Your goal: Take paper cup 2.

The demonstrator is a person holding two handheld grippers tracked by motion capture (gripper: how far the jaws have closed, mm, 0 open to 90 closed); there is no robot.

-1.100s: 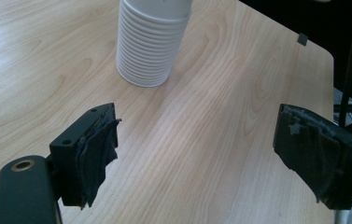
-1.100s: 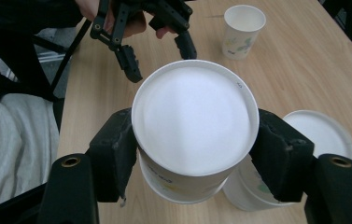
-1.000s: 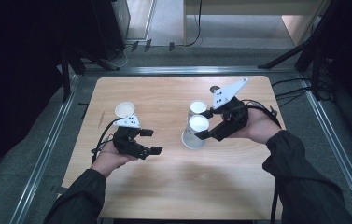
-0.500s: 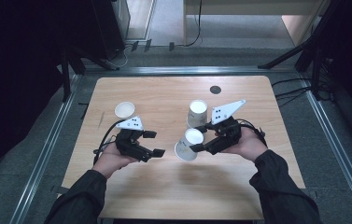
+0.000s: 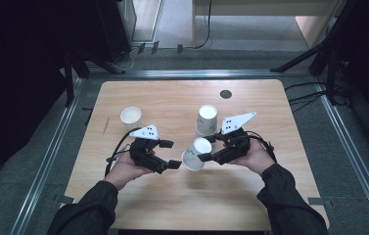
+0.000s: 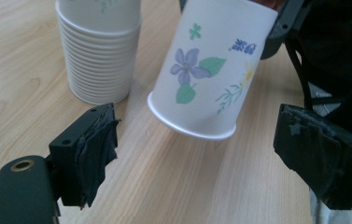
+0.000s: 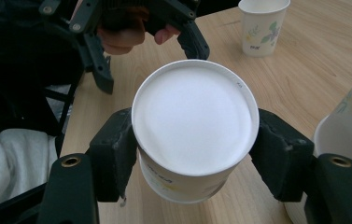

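— At the table's centre, what has your right gripper got?
— A flowered paper cup, clamped upside down and tilted, its rim off the table. My wrist is bent inward, jaws aiming toward nine o'clock.
— And the left gripper?
— Jaws apart, just been widening, gripping nothing (the cup hangs just beyond them). The cup stack stands at twelve o'clock from the cup; a single upright cup sits at ten.
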